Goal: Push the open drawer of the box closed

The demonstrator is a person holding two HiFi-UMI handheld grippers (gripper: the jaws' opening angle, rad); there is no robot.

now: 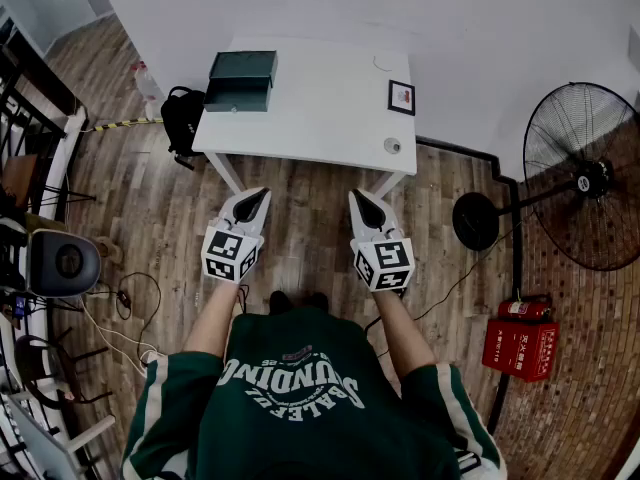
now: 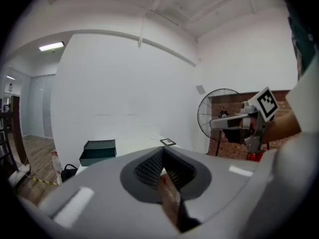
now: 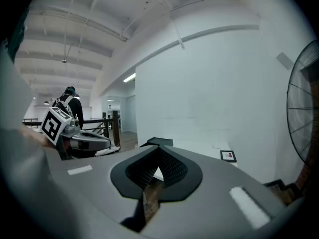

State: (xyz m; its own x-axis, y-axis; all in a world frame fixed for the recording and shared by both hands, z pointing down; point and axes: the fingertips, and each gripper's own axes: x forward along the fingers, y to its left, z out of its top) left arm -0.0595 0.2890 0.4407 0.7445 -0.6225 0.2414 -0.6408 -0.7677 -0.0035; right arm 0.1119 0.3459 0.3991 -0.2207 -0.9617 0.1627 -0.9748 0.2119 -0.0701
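A dark green box stands on the far left part of the white table, its drawer pulled out a little toward me. Both grippers hang over the wooden floor in front of the table, well short of the box. The left gripper is shut and empty, and so is the right gripper. The left gripper view has the box left of its closed tips. In the right gripper view the box lies just beyond the closed tips.
On the table's right side lie a small framed picture and a round object. A black bag leans at the table's left end. A standing fan and a red extinguisher case are to the right.
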